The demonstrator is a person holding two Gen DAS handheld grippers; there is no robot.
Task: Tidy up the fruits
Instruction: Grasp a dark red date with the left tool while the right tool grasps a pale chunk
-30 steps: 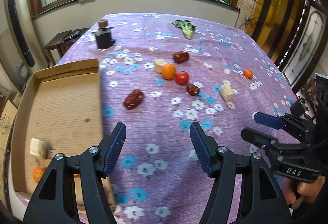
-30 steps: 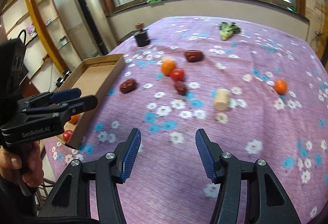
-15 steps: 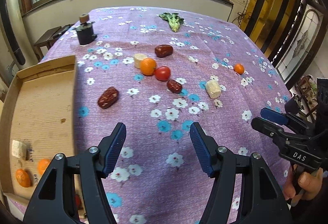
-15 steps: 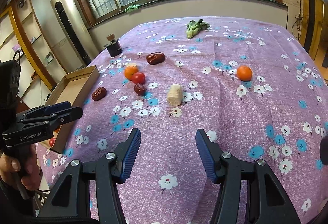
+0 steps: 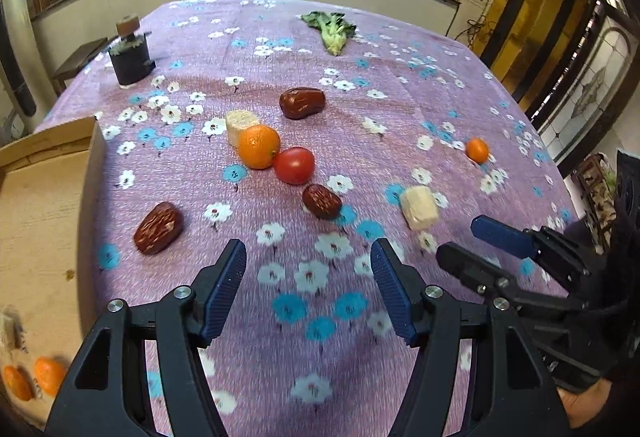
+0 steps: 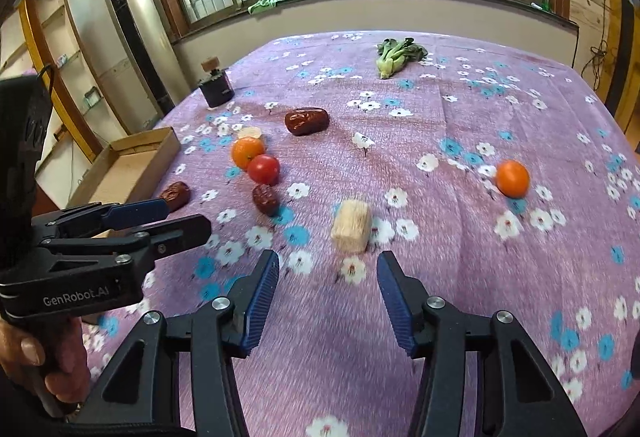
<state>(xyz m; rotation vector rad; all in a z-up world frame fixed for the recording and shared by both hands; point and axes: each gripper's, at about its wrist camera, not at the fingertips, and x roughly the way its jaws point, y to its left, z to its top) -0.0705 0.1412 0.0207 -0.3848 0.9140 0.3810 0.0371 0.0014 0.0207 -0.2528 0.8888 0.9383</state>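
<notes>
On the purple flowered tablecloth lie an orange (image 5: 259, 146), a red tomato (image 5: 294, 165), three brown dates (image 5: 159, 227) (image 5: 321, 201) (image 5: 302, 102), two pale corn pieces (image 5: 419, 207) (image 5: 239, 122) and a small orange (image 5: 477, 150) at the right. My left gripper (image 5: 308, 291) is open and empty, near the closest dates. My right gripper (image 6: 326, 291) is open and empty, just short of the corn piece (image 6: 352, 225). The cardboard box (image 5: 40, 221) at the left holds oranges (image 5: 48, 375) and a pale piece.
A leafy green vegetable (image 5: 332, 27) lies at the far end of the table. A dark jar with a cork top (image 5: 129, 55) stands at the far left. The table ends near the window wall. A tall air conditioner (image 6: 134, 37) stands beyond the left side.
Both grippers have moved forward toward the fruit; the fruit looms larger. The right gripper now points at the corn piece. Both stay open.
</notes>
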